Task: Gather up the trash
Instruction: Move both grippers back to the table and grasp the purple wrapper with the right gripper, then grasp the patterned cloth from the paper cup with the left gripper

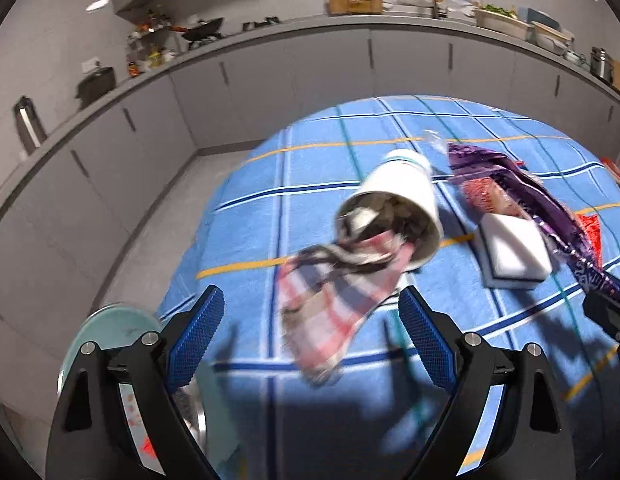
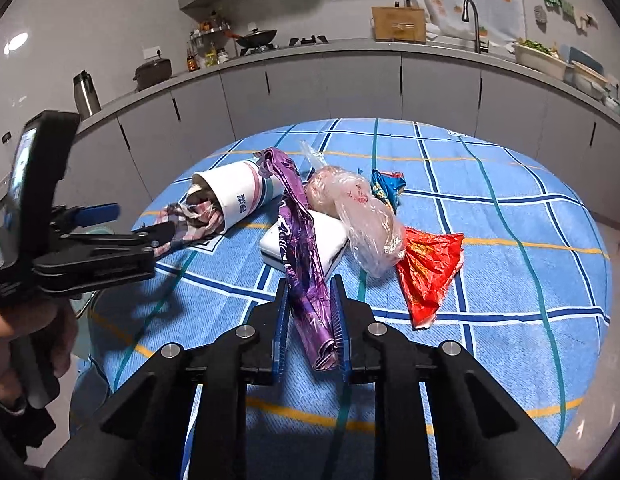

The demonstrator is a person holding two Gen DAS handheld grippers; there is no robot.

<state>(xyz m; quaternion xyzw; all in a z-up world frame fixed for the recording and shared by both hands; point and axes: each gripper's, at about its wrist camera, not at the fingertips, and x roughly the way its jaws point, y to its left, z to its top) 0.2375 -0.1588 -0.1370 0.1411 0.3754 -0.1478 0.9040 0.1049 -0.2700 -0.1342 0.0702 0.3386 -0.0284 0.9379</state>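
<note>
Two grippers, two jobs: your right gripper is clenched on the near end of the long purple foil wrapper, which runs away across the blue checked tablecloth, while your released left gripper faces the crumpled plaid wrapper spilling toward it from the tipped white paper cup.

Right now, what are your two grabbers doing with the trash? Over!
Right gripper shut on purple wrapper. Left gripper open, at checked wrapper spilling from tipped paper cup. Purple wrapper draped over white sponge. Over.
</note>
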